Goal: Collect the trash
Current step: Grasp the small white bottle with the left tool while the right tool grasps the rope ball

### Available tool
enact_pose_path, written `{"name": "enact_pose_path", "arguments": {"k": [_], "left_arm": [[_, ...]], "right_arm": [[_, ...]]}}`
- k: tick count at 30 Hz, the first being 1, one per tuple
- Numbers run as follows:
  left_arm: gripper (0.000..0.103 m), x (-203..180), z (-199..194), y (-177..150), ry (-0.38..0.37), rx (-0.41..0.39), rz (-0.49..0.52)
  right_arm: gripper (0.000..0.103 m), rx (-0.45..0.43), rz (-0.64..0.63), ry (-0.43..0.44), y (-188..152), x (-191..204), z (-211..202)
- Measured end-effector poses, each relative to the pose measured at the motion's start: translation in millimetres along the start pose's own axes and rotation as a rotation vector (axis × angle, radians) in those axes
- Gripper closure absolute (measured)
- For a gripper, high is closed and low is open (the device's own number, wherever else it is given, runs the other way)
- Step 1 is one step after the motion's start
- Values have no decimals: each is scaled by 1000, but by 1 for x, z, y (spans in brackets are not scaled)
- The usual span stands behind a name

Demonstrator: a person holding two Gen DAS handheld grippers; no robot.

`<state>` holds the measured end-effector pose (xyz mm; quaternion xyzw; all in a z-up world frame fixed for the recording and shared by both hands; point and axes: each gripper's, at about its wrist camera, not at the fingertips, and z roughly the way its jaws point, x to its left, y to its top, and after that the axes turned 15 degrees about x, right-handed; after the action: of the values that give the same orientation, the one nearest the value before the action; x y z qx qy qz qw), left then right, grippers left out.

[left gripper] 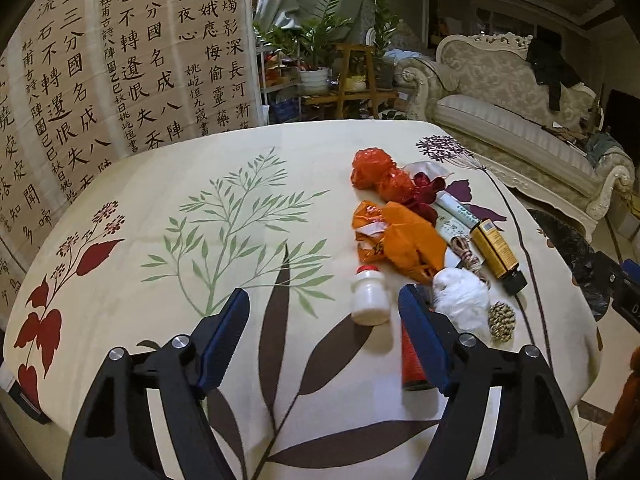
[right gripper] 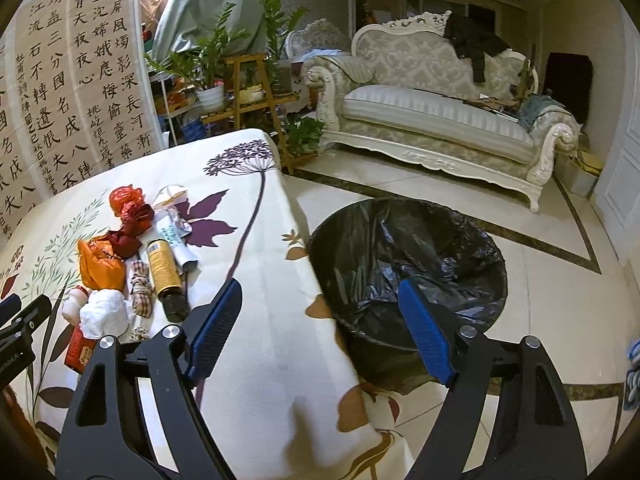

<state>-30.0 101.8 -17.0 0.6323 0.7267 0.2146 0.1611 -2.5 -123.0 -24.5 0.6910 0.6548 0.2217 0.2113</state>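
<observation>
A pile of trash lies on the floral tablecloth [left gripper: 160,208]: red plastic bags [left gripper: 376,172], an orange bag [left gripper: 400,240], a white tube [left gripper: 452,212], a yellow-and-black bottle [left gripper: 496,254], crumpled white tissue [left gripper: 460,300], a small white bottle with a red cap [left gripper: 370,296] and a red can [left gripper: 412,364]. My left gripper [left gripper: 324,300] is open just short of the pile, its right finger beside the tissue and over the can. My right gripper [right gripper: 320,292] is open and empty above the table's edge. Past it stands a bin lined with a black bag [right gripper: 408,256].
A calligraphy screen [left gripper: 100,72] stands behind the table. A wooden plant stand [right gripper: 248,92] and an ornate sofa [right gripper: 432,112] line the far side. Pale tiled floor [right gripper: 540,300] surrounds the bin. A woven ball [left gripper: 502,320] and cord [left gripper: 464,252] also lie in the pile.
</observation>
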Motion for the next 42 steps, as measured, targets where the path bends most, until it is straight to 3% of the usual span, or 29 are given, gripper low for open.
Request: {"name": "enact_pose_path", "arguments": {"k": [10,15,24,27,39,42], "left_arm": [[28,0,21,12,-36,41,20],[35,0,37,17,-66,95,24],[61,4,48,19,-158,148,15],[76,2,48,19,-187,148,30],[76,17,32,9,-145,105,3],[76,27,28,4,-124,94,-14]], "right_arm": [[25,13,-26,-1,3,13,4],[25,19,-35,3,1,17,6],[25,33,-51,17,0,25,12],[25,37,-54,21,-1,26,14],[25,40,-113,71,-11,53,8],[33,50,-146,98,-16,65,7]]}}
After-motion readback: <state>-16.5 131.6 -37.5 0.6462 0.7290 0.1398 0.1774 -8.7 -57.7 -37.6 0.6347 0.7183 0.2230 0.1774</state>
